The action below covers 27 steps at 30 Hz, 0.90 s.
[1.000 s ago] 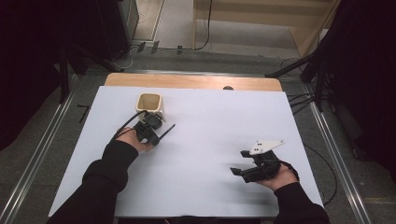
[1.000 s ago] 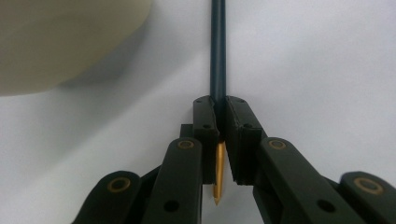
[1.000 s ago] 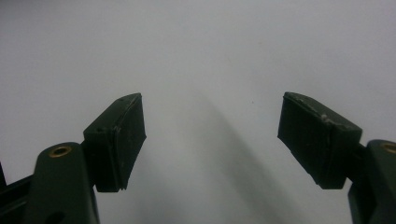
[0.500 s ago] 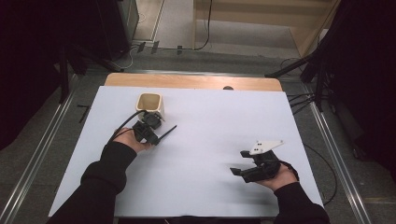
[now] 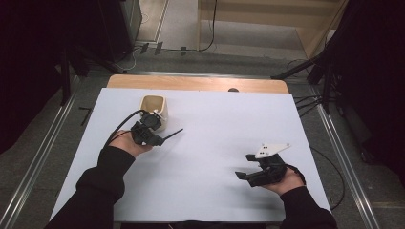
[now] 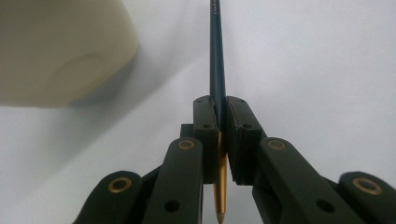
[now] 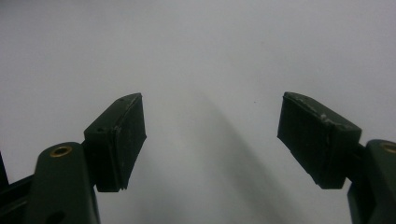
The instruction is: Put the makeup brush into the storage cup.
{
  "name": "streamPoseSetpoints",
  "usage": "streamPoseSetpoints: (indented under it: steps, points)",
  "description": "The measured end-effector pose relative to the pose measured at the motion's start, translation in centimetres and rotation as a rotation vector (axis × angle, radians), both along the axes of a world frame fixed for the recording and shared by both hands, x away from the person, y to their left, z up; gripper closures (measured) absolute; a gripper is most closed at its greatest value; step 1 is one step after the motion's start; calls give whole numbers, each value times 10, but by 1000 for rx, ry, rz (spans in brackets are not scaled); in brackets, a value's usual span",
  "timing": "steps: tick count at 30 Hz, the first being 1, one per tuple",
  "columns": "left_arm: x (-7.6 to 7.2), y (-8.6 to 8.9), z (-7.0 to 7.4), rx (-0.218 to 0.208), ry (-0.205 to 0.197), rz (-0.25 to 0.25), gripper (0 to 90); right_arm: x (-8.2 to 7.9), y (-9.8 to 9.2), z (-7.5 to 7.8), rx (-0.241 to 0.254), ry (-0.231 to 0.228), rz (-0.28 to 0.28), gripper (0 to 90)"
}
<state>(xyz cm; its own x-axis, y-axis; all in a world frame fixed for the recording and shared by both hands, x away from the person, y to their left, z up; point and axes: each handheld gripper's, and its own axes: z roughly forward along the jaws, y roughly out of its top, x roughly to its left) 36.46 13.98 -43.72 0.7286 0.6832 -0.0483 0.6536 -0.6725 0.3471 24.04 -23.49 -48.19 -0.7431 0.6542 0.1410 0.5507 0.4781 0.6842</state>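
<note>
My left gripper (image 5: pixel 156 138) is shut on a dark teal pencil (image 5: pixel 173 133), which sticks out to the right above the white table. Between the pads the pencil (image 6: pixel 217 65) runs straight ahead, and its gold end points back toward the camera. A cream cup (image 5: pixel 154 107) stands upright just behind this gripper, and its rounded wall (image 6: pixel 60 46) shows at the upper left in the left gripper view. My right gripper (image 5: pixel 244 167) rests low at the table's front right, held in a hand. Its jaws are open and far apart (image 7: pixel 210 135), with nothing between them.
The white tabletop (image 5: pixel 215 124) spreads between the two hands. A strip of wooden edge (image 5: pixel 200 83) runs along the far side. Metal rails (image 5: pixel 334 143) flank the table, and cables lie on the floor beyond.
My left gripper has risen a little with the pencil still clamped. The right gripper has stayed where it was.
</note>
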Motion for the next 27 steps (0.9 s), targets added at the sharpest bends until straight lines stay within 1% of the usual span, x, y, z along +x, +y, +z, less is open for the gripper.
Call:
streamPoseSetpoints:
  steps: [1, 3, 4, 5, 6, 7, 9, 10, 11, 12, 13, 15, 16, 17, 18, 19, 20, 22, 25, 26, 27]
  points:
    - [-1, 1, 1, -11, 1, 1, 841, 0, 0, 0, 0, 0, 0, 246]
    - [-1, 2, 3, -14, 5, -6, 841, 0, 0, 0, 0, -1, 1, 246]
    - [-2, 4, 5, -33, 8, -7, 841, 0, 0, 0, 0, 0, -1, 247]
    - [-3, 5, 6, -42, -2, -11, 841, 0, 0, 0, 4, 1, -3, 247]
    - [-4, 5, 7, -47, 6, -12, 840, 0, 0, 0, 7, 1, -3, 247]
    - [-5, 6, 8, -56, 3, -14, 841, 0, -1, 1, 8, -2, -3, 247]
    - [-6, 7, 9, -67, 12, -19, 840, 0, -1, 1, 20, -4, -3, 247]
    - [-8, 7, 10, -76, 8, -20, 840, 1, -2, 1, 24, -5, -1, 250]
    - [-9, 8, 10, -85, 17, -20, 840, 1, -2, 2, 31, -5, 5, 255]
    - [-10, 8, 10, -95, 12, -23, 840, 1, -2, 2, 37, -5, 7, 259]
    - [-12, 8, 11, -102, 18, -26, 841, 1, -2, 3, 42, -2, 9, 263]
    - [-15, 9, 11, -121, 14, -29, 840, 2, -2, 4, 52, -8, 16, 269]
    - [-16, 9, 11, -126, 19, -33, 840, 2, -2, 4, 58, -10, 18, 270]
    - [-17, 9, 12, -131, 13, -37, 840, 2, -2, 4, 62, -8, 22, 272]
    - [-19, 10, 13, -137, 20, -42, 840, 3, -3, 5, 67, -2, 24, 273]
    - [-20, 10, 14, -141, 16, -50, 840, 3, -3, 5, 73, 3, 26, 274]
    - [-21, 10, 14, -154, 25, -54, 840, 4, -3, 5, 78, 4, 30, 274]
    - [-25, 10, 14, -160, 31, -63, 840, 4, -3, 6, 86, 4, 37, 274]
    - [-29, 10, 14, -178, 41, -76, 840, 4, -3, 7, 91, -3, 42, 273]
    - [-31, 10, 14, -185, 39, -84, 840, 3, -2, 7, 93, -5, 44, 273]
    - [-33, 10, 13, -195, 48, -94, 840, 4, -2, 8, 93, -12, 48, 271]
